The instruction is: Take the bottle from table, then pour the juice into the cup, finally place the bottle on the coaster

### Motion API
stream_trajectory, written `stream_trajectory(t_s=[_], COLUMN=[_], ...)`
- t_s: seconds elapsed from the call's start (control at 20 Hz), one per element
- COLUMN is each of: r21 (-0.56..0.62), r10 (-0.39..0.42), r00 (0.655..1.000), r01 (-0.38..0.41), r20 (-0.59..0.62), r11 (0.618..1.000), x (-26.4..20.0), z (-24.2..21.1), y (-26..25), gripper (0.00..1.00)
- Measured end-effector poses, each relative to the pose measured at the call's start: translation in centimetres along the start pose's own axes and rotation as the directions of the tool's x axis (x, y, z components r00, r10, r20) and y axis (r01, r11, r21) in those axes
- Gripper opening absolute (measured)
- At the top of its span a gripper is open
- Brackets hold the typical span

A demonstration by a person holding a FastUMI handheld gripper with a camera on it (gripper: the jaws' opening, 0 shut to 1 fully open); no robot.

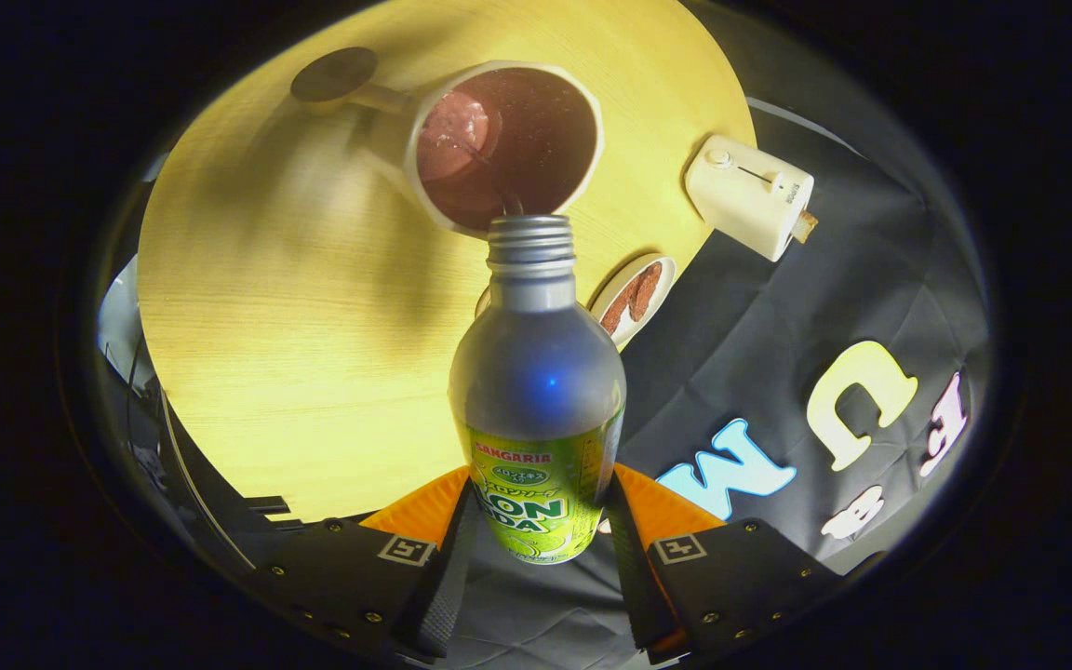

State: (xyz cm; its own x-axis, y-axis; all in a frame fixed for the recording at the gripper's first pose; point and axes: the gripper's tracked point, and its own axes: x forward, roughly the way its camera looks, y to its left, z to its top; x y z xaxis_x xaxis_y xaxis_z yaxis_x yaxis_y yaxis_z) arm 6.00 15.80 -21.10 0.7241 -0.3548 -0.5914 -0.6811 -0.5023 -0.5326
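The claw [539, 549] is clamped on the bottle [536, 391], one finger pressing each side of its green-labelled lower body. The silver bottle is tipped forward, its uncapped threaded neck pointing away from the fingers and reaching the near rim of the cup [499, 144]. A thin dark stream runs from the bottle's mouth into the cup, which already holds dark, foamy juice. The white cup stands on the round, pale wooden tabletop [294, 326], its handle turned away from the bottle's side. Just beside the bottle's neck, at the tabletop's edge, sits a small plate [634, 298] carrying something brown. Farther off on the same side is a white toaster [748, 195]. Beyond the cup, a dark round coaster [334, 74] lies bare on the tabletop.
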Motion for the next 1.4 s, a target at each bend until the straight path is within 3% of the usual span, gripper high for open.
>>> stream_trajectory(t_s=[1.4], r21=[0.015], r10=[0.015], r00=[1.0], r01=[-0.014], r20=[-0.025], r11=[1.0], x=[-0.95], z=[-0.56], y=[0.8], gripper=[0.7])
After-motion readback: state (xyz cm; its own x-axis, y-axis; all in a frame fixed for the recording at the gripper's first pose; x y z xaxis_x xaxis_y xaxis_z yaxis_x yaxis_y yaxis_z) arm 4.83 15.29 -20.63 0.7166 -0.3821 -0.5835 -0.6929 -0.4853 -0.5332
